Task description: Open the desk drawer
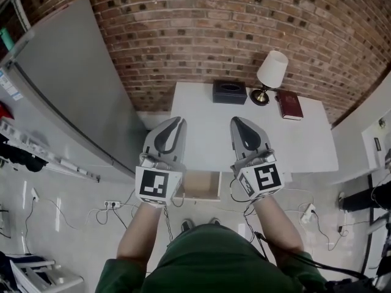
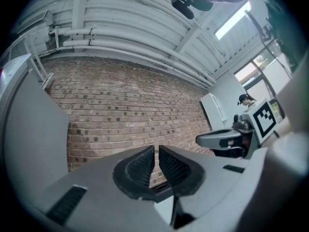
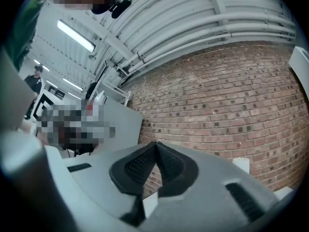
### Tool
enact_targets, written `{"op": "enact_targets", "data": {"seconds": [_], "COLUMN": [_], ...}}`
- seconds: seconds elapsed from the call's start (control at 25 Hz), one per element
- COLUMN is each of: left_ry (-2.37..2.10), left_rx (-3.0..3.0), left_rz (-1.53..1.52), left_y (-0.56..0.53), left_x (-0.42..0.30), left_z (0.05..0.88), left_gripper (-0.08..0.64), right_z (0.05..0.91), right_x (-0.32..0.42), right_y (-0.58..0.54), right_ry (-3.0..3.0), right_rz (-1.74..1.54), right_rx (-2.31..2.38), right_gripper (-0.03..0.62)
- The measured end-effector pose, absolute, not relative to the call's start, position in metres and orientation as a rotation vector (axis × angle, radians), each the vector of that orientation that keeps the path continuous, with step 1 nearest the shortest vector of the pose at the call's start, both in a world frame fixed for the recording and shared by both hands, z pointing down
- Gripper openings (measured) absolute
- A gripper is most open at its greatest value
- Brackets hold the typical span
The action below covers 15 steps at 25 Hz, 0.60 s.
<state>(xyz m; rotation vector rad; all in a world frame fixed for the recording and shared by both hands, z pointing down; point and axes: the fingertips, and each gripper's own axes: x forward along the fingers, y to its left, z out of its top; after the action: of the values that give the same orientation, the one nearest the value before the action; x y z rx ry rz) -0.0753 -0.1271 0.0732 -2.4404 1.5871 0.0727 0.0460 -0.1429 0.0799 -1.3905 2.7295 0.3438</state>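
Note:
The white desk (image 1: pixel 305 145) stands against the brick wall. Its drawer (image 1: pixel 201 185) is pulled out at the front edge, and the inside looks bare. I hold both grippers high above the desk's near half, pointing towards the wall. The left gripper (image 1: pixel 179 122) (image 2: pixel 156 151) keeps a thin slit between its ribbed pads, with only brick wall showing through. On the right gripper (image 1: pixel 235 122) (image 3: pixel 155 146) the pad tips meet and nothing is between them. Neither gripper touches the drawer. From the left gripper view the right gripper (image 2: pixel 227 139) shows at the side.
On the desk's back edge are a dark tissue box (image 1: pixel 230 92), a white-shaded lamp (image 1: pixel 270 75) and a dark red book (image 1: pixel 289 105). A tall grey panel (image 1: pixel 73 84) leans at the left. A power strip (image 1: pixel 112 204) and cables lie on the floor.

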Motion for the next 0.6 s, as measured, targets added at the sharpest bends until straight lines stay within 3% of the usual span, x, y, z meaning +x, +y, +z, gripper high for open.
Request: {"op": "enact_targets", "data": {"seconds": [0.6], "left_ry": [1.63], "left_rx": [-2.446], "left_rz": [0.027], "left_y": [-0.125], "left_x": [-0.087], "left_z": [0.092], "left_gripper": [0.026], "right_z": [0.092], "right_x": [0.044], "right_y": [-0.137], "right_ry": [2.743], "right_rz": [0.359], "right_rx": [-1.408], "right_gripper": [0.0]}}
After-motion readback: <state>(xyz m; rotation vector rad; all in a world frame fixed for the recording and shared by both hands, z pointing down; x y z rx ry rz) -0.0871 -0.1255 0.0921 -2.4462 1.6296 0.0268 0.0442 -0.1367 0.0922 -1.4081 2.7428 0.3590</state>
